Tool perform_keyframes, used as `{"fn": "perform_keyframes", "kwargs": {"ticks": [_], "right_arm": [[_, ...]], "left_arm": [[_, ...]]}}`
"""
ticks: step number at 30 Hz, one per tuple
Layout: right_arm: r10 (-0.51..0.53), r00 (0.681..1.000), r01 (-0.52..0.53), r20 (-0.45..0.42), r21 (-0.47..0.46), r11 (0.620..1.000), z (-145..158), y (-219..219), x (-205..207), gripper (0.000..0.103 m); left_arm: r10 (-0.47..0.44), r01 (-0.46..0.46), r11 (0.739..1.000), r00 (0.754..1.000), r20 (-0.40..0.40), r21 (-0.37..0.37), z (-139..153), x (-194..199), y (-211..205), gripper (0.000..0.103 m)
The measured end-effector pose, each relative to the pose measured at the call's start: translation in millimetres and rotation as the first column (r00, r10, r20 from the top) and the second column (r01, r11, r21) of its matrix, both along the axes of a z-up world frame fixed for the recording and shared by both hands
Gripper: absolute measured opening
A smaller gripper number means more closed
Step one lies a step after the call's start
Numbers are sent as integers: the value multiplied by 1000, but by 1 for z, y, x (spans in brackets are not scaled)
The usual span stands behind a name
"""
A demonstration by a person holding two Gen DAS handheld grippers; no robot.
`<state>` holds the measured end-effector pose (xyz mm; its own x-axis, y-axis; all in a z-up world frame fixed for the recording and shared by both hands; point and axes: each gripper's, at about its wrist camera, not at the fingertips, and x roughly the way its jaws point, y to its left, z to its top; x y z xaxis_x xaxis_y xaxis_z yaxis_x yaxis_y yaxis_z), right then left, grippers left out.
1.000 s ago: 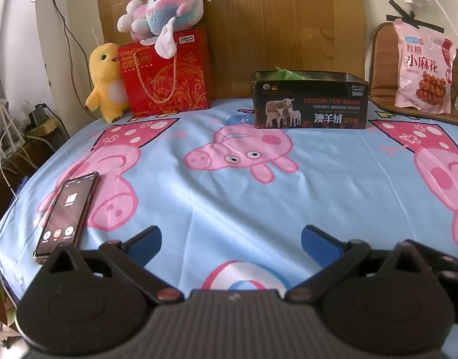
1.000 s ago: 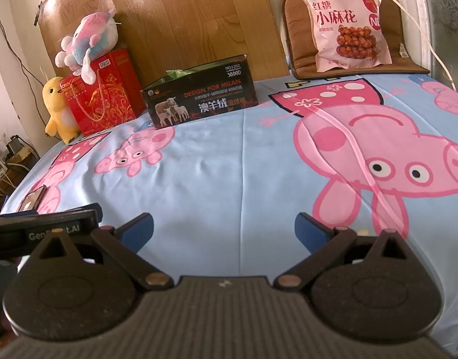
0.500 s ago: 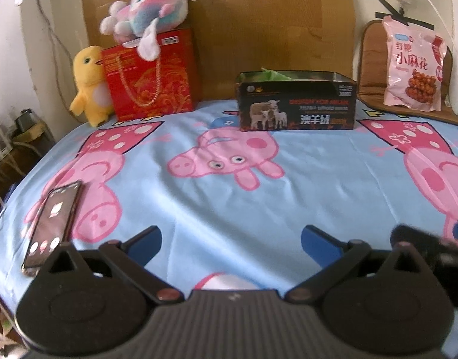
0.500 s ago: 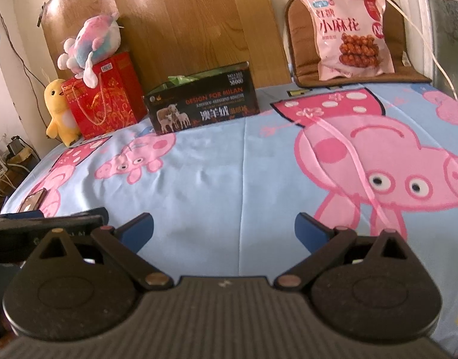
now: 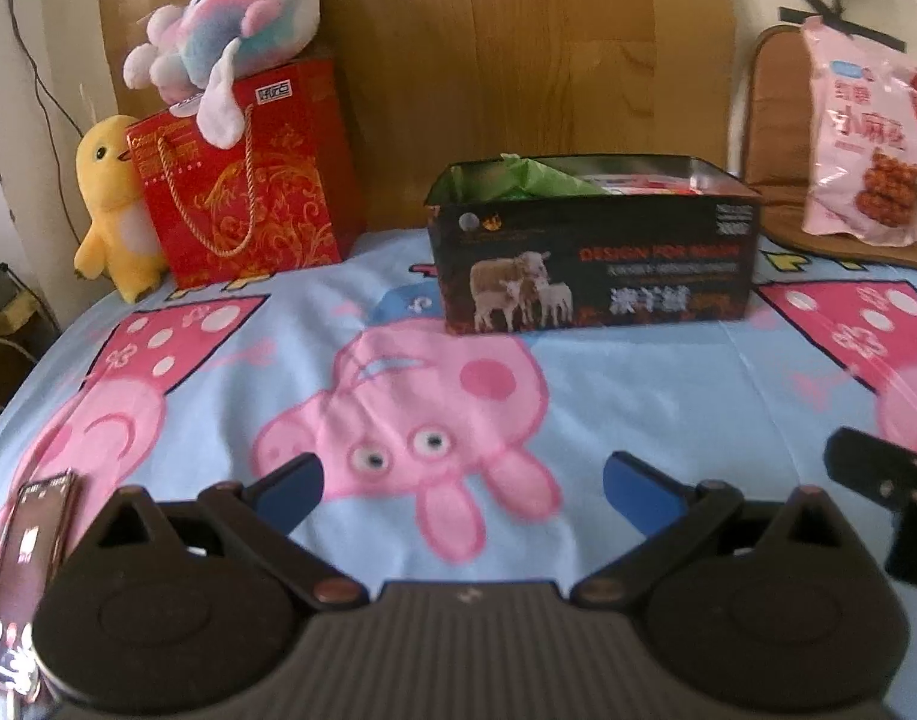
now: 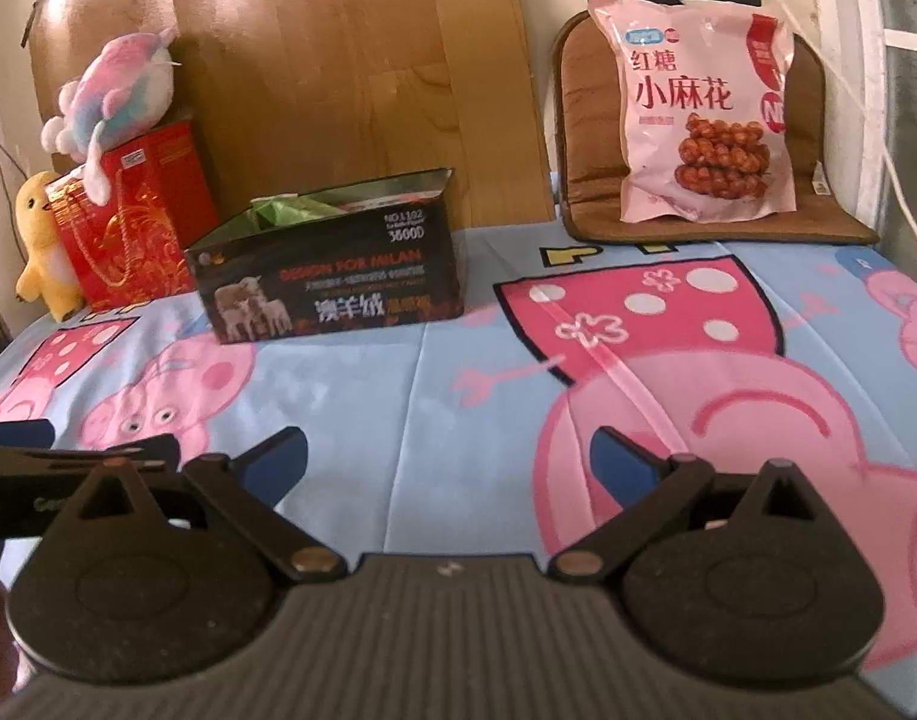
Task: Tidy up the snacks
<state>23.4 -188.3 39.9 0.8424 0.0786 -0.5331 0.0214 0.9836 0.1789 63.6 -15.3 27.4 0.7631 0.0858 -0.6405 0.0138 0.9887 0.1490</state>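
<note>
Cartoon bedsheet (image 6: 398, 396) spread under dark box (image 6: 332, 276); snack bag (image 6: 704, 114) propped behind. Left gripper (image 5: 461, 489), right gripper (image 6: 452, 459) held wide apart, nothing gripped.

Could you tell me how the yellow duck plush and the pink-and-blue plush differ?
The yellow duck plush stands upright on the bed beside the red gift bag; the pink-and-blue plush lies atop that bag. The duck is one plain colour, the other mottled pastel. Both are soft toys.

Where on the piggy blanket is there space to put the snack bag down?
Free: the blue sheet in front of the black box, and the stretch between the box and the brown cushion holding the pink snack bag. Crowded: the far left corner, with red gift bag, plush toys and yellow duck; the phone lies near left.
</note>
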Motion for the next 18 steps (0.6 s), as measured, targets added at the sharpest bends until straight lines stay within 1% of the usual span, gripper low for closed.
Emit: {"fn": "perform_keyframes", "kwargs": {"ticks": [4,8,11,18], "right_arm": [[-3,1000,3,21,-2,1000,-5,0,20,102],[-22,999,23,30,-22,999,-13,1,33,102],[-17,1000,17,0,17,1000,-18,-3,39,102],[-44,999,44,5,72,996,-20,-10,36,102]], "left_arm": [[31,-32,999,999,19,20,-12,23,-5,103],[39,-39,999,999,-1,-13,-21,37,-3,103],[37,-37,999,999,1,-3,-26,42,-6,103],[27,-27,1000,1000,10,5,-29,43,-10,103]]}}
